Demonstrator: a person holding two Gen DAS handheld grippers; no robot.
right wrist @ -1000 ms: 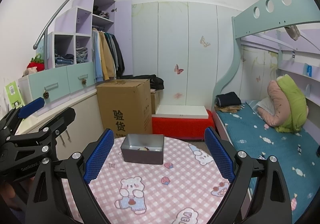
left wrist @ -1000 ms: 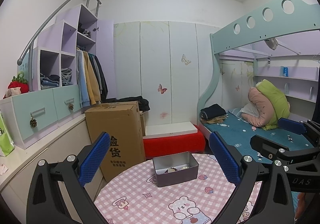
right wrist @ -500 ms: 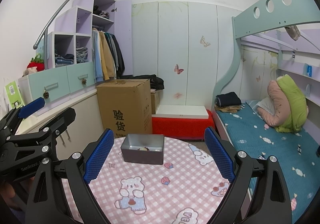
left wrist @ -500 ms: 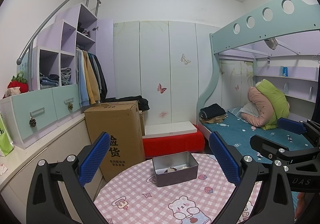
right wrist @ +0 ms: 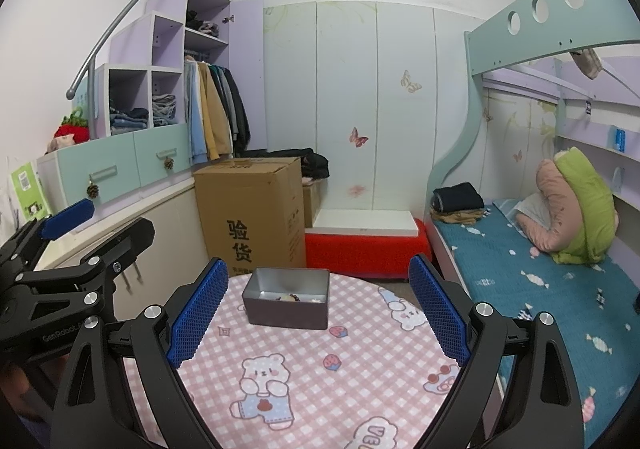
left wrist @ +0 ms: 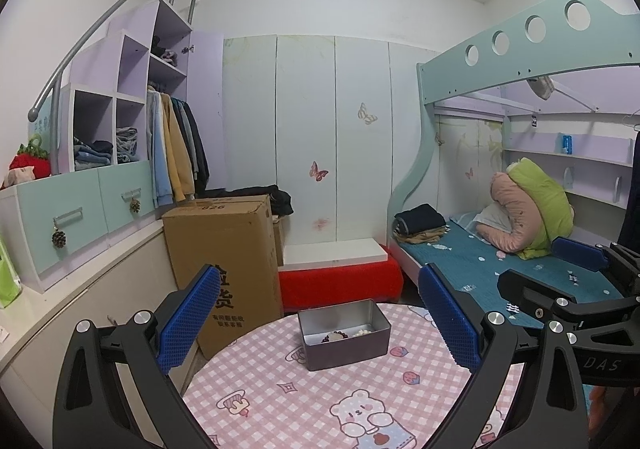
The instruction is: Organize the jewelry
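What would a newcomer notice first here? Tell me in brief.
The grey metal tin stands open at the far side of the pink checked tablecloth, with small jewelry pieces inside. Both grippers, left and right, hover open before it, blue-padded fingers wide apart.

Matt metal tin (left wrist: 347,345), cloth tablecloth (left wrist: 280,393), cardboard box (left wrist: 228,249)

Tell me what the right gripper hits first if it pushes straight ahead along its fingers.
Probably the grey tin on the checked tablecloth: it sits between the open fingers of the right gripper, slightly left of centre. Depth is unclear, so it might pass just above the rim.
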